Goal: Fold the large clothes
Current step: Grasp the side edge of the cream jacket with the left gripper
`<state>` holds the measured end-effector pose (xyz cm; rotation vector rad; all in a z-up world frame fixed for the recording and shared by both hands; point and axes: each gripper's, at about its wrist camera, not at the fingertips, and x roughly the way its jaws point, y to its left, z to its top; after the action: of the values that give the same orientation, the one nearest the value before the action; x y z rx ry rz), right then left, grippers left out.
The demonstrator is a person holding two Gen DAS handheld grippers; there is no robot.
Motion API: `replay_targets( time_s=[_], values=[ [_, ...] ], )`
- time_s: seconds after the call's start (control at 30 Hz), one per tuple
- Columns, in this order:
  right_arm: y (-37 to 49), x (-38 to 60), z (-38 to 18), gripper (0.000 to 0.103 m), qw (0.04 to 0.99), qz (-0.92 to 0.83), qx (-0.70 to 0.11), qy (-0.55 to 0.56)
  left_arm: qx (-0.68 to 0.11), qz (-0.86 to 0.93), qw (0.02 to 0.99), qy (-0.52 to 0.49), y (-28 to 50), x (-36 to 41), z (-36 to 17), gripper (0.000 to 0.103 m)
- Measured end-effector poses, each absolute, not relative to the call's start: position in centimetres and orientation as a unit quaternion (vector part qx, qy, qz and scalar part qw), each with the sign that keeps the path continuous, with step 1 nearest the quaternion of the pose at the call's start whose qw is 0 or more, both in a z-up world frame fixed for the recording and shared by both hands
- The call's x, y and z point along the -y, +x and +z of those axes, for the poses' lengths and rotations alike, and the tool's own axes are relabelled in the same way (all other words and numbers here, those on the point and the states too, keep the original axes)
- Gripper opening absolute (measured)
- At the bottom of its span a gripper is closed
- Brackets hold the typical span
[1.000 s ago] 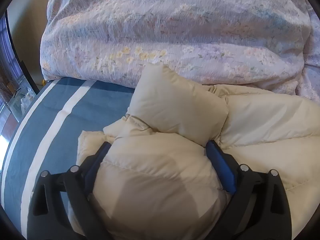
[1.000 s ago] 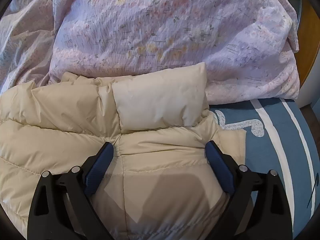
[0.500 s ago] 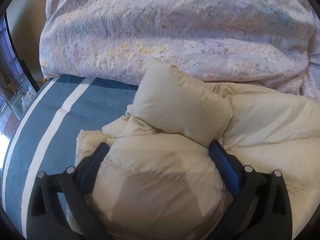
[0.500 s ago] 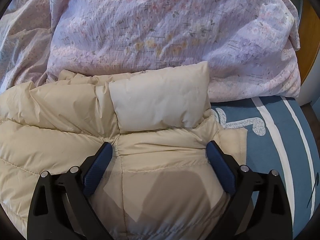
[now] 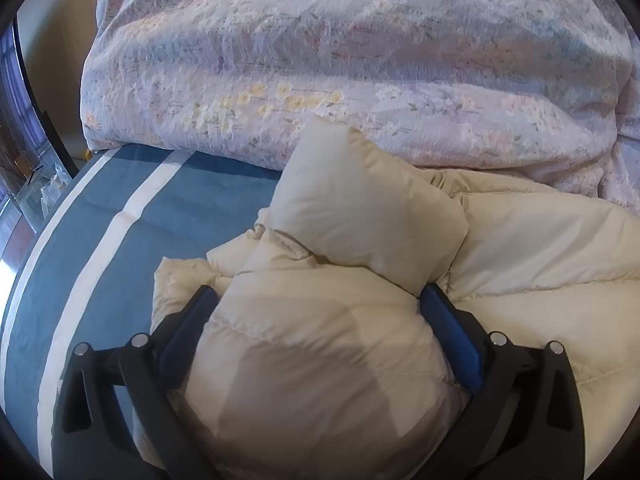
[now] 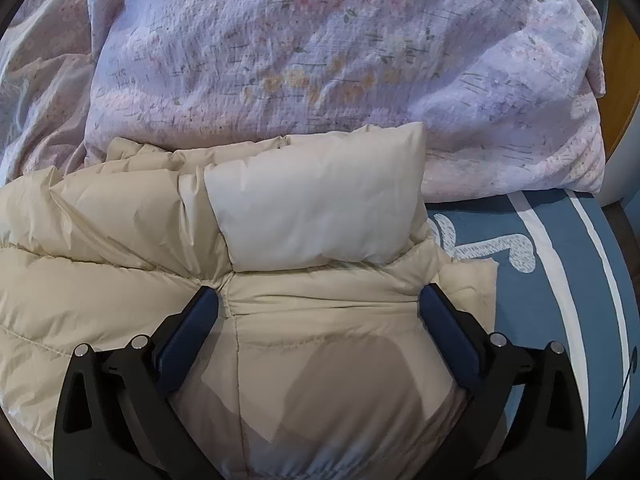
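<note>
The cream jacket (image 5: 320,360) lies bunched on the blue sheet (image 5: 132,240), against the floral quilt (image 5: 360,60); the left claw (image 5: 318,300) stands wide astride a puffy fold; the right claw (image 6: 318,300), opening, straddles another fold.

A bedroom in a home

A bed fills both views: a blue sheet with white stripes (image 5: 120,216), a bulky floral duvet (image 5: 360,64) heaped across its far end, and a cream puffer jacket (image 6: 312,208) lying on top; a wooden panel (image 6: 622,68) stands at the right edge, a pale wall (image 5: 60,40) at the left
</note>
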<state>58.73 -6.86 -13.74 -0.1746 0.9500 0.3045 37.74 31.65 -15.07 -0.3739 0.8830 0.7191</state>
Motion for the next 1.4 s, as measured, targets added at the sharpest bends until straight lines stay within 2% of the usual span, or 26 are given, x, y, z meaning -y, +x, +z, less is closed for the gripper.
replay_targets(
  time_s=[0.1,0.3,0.47,0.63,0.7,0.83,0.93,1.0,1.07,1.13,1.17,1.23,1.4],
  values=[
    [58.4,7.4,-12.6,0.102,0.867,0.153,-0.466,-0.089,-0.417,0.341,0.823,-0.181,36.3,-31.4,-14.0,0.1],
    [55.2,12.7,-8.4,0.102,0.869,0.193,-0.455,-0.024,-0.389,0.321,0.839,-0.204,30.0,-30.9,-10.1,0.1],
    [54.6,17.0,-9.7,0.102,0.853,0.185,-0.489,0.011,-0.392,0.302,0.827,-0.268,25.2,-32.1,-10.3,0.1],
    [54.0,19.6,-12.3,0.102,0.81,0.218,-0.536,0.098,-0.398,0.273,0.814,-0.324,23.1,-31.7,-12.2,0.099],
    [53.8,20.0,-13.0,0.098,0.799,0.232,-0.543,0.117,-0.398,0.261,0.811,-0.34,22.8,-31.4,-12.8,0.099],
    [53.0,19.8,-13.4,0.086,0.793,0.259,-0.537,0.124,-0.402,0.241,0.808,-0.357,22.9,-30.4,-13.7,0.087],
    [52.3,19.1,-13.6,0.066,0.78,0.288,-0.538,0.138,-0.398,0.234,0.813,-0.356,23.1,-29.7,-13.7,0.078],
    [51.7,18.6,-13.6,0.054,0.78,0.291,-0.536,0.141,-0.392,0.224,0.814,-0.365,23.3,-29.3,-13.8,0.062],
    [51.5,18.6,-13.8,0.033,0.772,0.299,-0.536,0.163,-0.385,0.218,0.813,-0.379,23.3,-29.0,-14.0,0.042],
    [51.1,18.6,-13.7,0.023,0.768,0.307,-0.53,0.186,-0.376,0.218,0.819,-0.374,23.0,-28.6,-13.6,0.029],
    [50.7,18.8,-13.3,0.02,0.766,0.313,-0.526,0.196,-0.371,0.216,0.823,-0.372,22.7,-28.4,-13.2,0.024],
    [50.4,18.8,-12.8,0.018,0.766,0.32,-0.52,0.201,-0.361,0.212,0.829,-0.372,21.7,-28.1,-12.4,0.02],
    [47.1,18.4,-12.1,0.017,0.754,0.348,-0.52,0.202,-0.347,0.21,0.835,-0.371,17.8,-27.9,-10.8,0.019]
  ],
)
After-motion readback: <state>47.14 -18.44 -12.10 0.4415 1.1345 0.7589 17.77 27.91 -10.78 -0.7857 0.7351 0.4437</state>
